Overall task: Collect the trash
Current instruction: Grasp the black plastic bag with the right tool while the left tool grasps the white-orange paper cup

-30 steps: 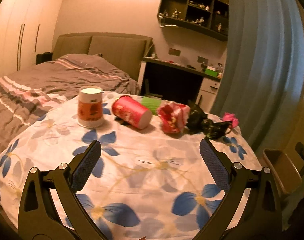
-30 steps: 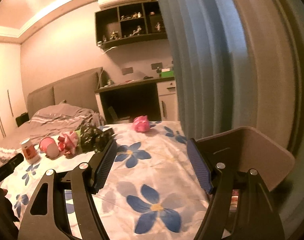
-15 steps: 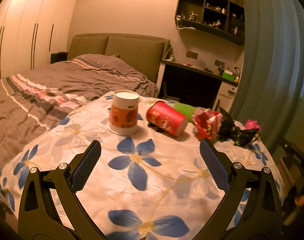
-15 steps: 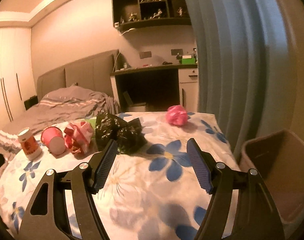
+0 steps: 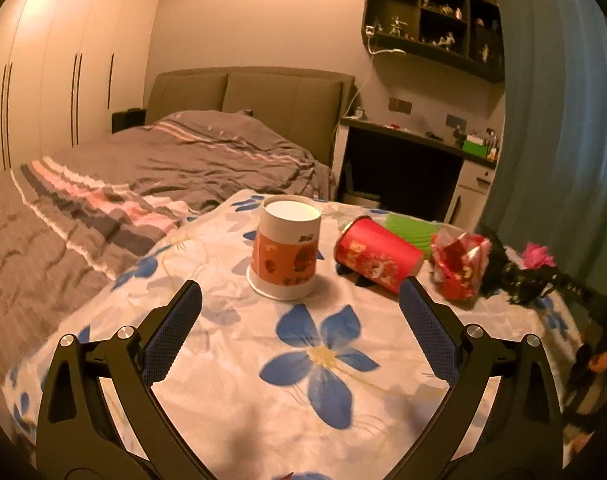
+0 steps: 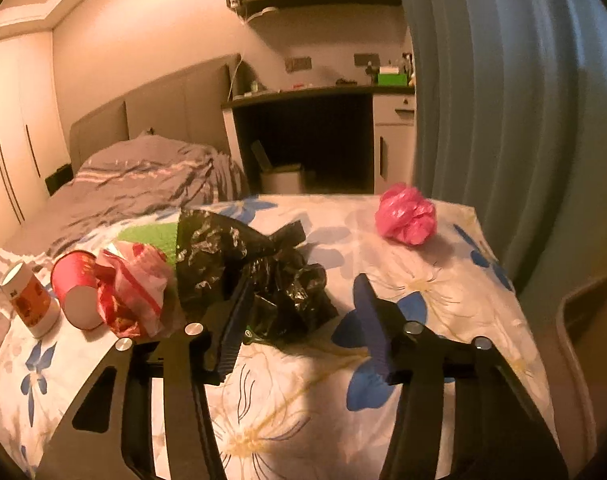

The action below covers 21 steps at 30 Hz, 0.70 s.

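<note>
A: Trash lies in a row across a table draped in a white cloth printed with big blue flowers. What is each piece made of?

B: From the left: a white paper cup stands upside down, with an orange picture band and small dark print too blurred to read. Just beside it a red paper cup lies on its side, printed with pale designs I cannot read. Next comes a crinkled red-and-white wrapper, glossy and balled up, touching the red cup. A ribbed green item shows behind them. Then a crumpled black plastic bag, shiny and creased. Well apart, near the far right corner, sits a scrunched pink plastic ball.

A: And the grippers?

B: The left gripper hovers low over the cloth in front of the white cup, its jaws spread wide, holding nothing. Its fingers carry dark blue dimpled pads. The right gripper sits just at the black bag, jaws apart and only partly spread, left finger against the plastic.

A: Anywhere to put it?

B: A brown plastic bin, smooth-walled, stands beside the table's right edge by a grey-blue curtain.
</note>
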Motion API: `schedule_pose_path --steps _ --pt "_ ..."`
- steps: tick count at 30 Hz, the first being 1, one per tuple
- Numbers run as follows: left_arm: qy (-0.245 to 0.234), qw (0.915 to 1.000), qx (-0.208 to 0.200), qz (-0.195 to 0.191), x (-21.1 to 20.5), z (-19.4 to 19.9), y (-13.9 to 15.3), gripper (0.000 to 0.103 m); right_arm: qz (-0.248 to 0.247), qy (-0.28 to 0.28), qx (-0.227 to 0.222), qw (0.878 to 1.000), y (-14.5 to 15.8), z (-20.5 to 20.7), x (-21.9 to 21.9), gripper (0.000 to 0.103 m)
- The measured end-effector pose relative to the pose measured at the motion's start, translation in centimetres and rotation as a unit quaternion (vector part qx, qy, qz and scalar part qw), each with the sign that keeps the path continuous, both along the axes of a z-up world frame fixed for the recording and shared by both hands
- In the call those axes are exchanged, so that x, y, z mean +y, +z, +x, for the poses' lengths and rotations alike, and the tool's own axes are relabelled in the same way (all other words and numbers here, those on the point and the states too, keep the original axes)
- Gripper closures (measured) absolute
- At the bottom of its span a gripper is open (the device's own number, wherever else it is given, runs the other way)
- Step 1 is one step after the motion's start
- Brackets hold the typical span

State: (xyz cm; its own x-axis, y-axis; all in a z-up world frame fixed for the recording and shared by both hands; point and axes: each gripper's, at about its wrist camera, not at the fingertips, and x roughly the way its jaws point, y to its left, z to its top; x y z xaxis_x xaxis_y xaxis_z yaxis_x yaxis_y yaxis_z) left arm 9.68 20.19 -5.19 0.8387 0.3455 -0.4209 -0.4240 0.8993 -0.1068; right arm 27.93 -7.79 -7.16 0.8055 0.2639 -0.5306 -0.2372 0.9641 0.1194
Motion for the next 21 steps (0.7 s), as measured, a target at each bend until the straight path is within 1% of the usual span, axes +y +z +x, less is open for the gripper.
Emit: schedule_pose_path --steps 2,3,5,7,11,14,19,21 --pt "-0.003 1.0000 0.004 0.007 0.4 0.7 -0.1 0.006 -0.009 0.004 0.020 1.000 -0.6 0.5 0.3 0.077" --pt "-0.007 0.9999 0.005 0.007 0.6 1.0 0.0 0.006 -0.010 0.008 0.028 1.000 -0.8 0.7 0.4 0.081" --pt "-0.012 0.9999 0.006 0.006 1.2 1.7 -0.1 0.006 -0.009 0.013 0.032 0.999 -1.0 0.7 0.5 0.095" --pt "-0.015 0.9998 0.010 0.008 1.7 2.4 -0.1 0.006 -0.006 0.017 0.025 1.000 -0.8 0.3 0.5 0.101" --pt "-0.016 0.9998 0.013 -0.004 2.8 4.0 -0.4 0.006 0.002 0.015 0.001 1.000 -0.1 -1.1 0.0 0.102" --pt "-0.013 0.9998 0.016 -0.003 3.3 5.2 -0.6 0.006 0.019 0.011 -0.011 1.000 0.5 -2.5 -0.9 0.102" --pt "-0.010 0.9995 0.029 -0.007 4.4 7.3 -1.1 0.006 0.028 0.010 -0.026 0.999 1.0 -4.8 -2.2 0.102" --pt "-0.008 0.9993 0.035 -0.012 4.8 8.0 -1.4 0.008 0.028 0.010 -0.030 0.999 1.1 -5.4 -2.2 0.102"
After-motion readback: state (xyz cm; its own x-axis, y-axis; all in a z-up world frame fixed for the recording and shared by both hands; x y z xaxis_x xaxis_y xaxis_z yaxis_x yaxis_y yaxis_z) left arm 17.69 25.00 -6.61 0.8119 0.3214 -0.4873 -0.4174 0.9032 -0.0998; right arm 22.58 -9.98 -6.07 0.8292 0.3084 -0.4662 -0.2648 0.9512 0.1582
